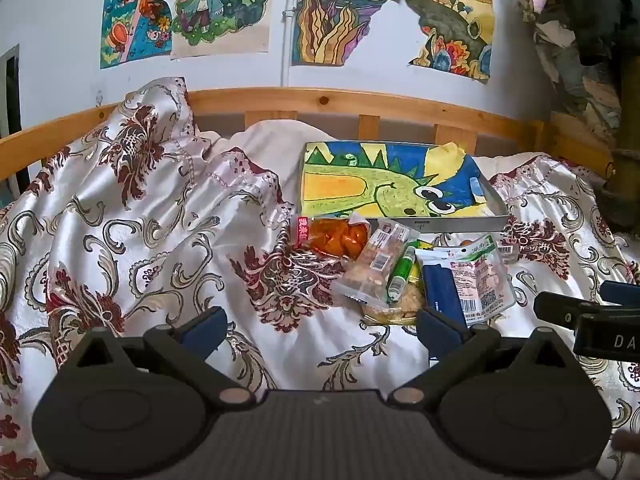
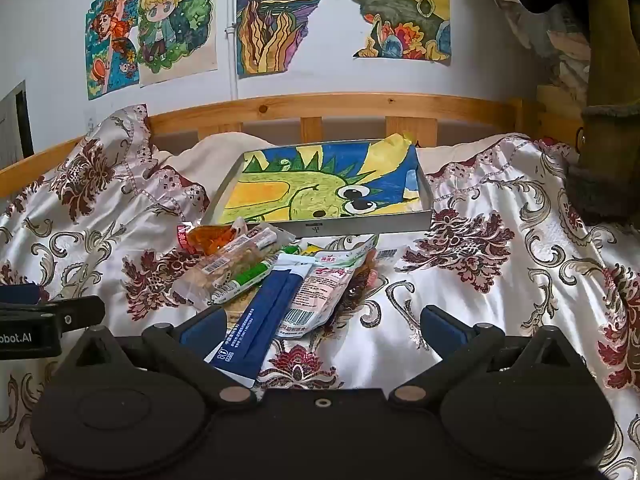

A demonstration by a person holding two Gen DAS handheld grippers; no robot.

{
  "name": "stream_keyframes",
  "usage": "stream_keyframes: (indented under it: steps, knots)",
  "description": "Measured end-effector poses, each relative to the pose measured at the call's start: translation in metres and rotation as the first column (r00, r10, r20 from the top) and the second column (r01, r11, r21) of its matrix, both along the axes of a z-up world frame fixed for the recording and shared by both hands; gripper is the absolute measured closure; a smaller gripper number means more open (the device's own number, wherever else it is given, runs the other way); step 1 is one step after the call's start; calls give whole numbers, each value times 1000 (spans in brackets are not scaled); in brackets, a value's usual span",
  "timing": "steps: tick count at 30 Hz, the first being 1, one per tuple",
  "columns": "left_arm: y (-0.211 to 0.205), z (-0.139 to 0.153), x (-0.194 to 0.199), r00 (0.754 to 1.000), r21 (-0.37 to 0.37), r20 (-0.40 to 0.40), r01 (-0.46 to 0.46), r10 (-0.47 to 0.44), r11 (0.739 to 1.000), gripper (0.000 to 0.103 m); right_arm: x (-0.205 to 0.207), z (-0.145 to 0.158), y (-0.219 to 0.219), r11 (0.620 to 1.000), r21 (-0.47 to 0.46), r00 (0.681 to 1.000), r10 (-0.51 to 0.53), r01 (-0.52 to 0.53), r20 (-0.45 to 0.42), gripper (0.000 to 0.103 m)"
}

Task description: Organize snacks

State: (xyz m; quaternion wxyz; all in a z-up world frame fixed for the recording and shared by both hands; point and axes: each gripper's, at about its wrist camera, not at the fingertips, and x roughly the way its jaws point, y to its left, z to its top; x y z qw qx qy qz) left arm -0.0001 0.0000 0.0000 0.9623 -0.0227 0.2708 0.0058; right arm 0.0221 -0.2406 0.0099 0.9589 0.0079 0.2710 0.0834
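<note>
- Left gripper [image 1: 320,326]: jaws spread fully, nothing between them. It hangs above bare bedspread [image 1: 140,240], angled downward, with the snack pile ahead and to its right.
- Right gripper [image 2: 322,326]: jaws likewise at full spread, holding nothing. The near end of the blue sachet [image 2: 256,320] lies just inside its left finger but is not pinched.
- Snack pile: heaped directly ahead of the right gripper, just in front of the tray [image 2: 368,226]. Ahead and to the left lie the orange packet [image 2: 212,240], the clear biscuit pack [image 2: 228,264] and the green tube [image 2: 250,276]; the white-and-pink pouch [image 2: 320,292] lies straight ahead, overlapping the sachet.
- Tray: beyond the pile, well ahead of both grippers, lined with a dinosaur drawing and otherwise empty. It is judged to be the destination, so no item has yet been sorted.
- Reason for posture: both grippers opened wide and tilted toward the pile suggests a ready stance before the first pick.
- Handling note: the packets overlap on soft, wrinkled fabric; lifting one may drag its neighbours.
</note>
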Motion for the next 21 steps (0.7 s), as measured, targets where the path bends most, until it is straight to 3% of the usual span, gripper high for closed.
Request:
stream_keyframes:
  steps: [21]
  knots:
    - [2, -3, -1, 1000, -7, -12, 5, -5, 1000, 0, 0, -1, 1, 1000, 1, 1000, 0, 0, -3, 1]
